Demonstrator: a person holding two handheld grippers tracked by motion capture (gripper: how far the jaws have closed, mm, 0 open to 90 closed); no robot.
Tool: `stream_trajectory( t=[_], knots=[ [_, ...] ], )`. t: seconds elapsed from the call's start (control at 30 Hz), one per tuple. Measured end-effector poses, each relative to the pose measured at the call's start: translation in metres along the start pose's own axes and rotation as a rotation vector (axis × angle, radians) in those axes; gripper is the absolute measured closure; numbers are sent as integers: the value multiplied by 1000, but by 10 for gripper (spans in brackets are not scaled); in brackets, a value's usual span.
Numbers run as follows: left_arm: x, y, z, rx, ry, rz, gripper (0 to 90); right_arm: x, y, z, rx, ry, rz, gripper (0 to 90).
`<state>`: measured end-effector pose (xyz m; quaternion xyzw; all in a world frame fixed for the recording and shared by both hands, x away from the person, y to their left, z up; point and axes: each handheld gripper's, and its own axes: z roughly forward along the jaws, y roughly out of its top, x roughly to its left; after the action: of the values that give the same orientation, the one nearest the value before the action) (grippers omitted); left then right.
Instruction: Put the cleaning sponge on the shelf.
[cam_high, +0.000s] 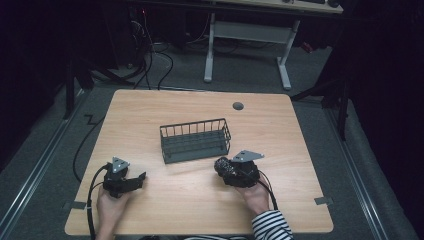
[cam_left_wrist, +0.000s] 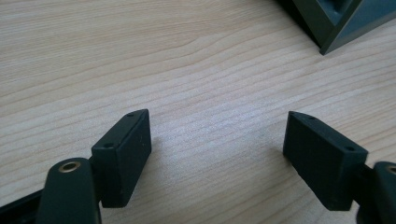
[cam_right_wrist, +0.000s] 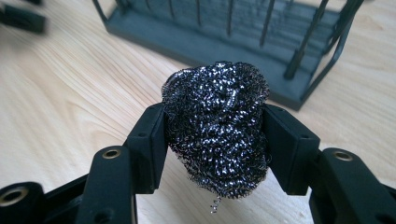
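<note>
Right hand-held gripper clamped on steel wool scrubber, centre frame, squeezed from both sides for a lift. Wire basket just beyond, top of frame, likely drop spot. Left hand-held gripper wide open, empty, parked over table.

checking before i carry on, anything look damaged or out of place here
Only a small thing: a loose wire strand dangles from the bottom of the steel wool scourer. The wire basket stands upright and square on the table.
</note>
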<state>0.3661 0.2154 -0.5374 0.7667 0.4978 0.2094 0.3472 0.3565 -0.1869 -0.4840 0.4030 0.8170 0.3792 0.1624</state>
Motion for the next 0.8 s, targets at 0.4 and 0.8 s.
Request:
stream_trajectory(
  t=[0.4,0.8],
  knots=[
    [0,0,0,-1,0,-1,242,-7,42,-30,-78,79,2,462],
    [0,0,0,-1,-1,-1,243,-18,87,-36,-102,78,-6,464]
  ],
)
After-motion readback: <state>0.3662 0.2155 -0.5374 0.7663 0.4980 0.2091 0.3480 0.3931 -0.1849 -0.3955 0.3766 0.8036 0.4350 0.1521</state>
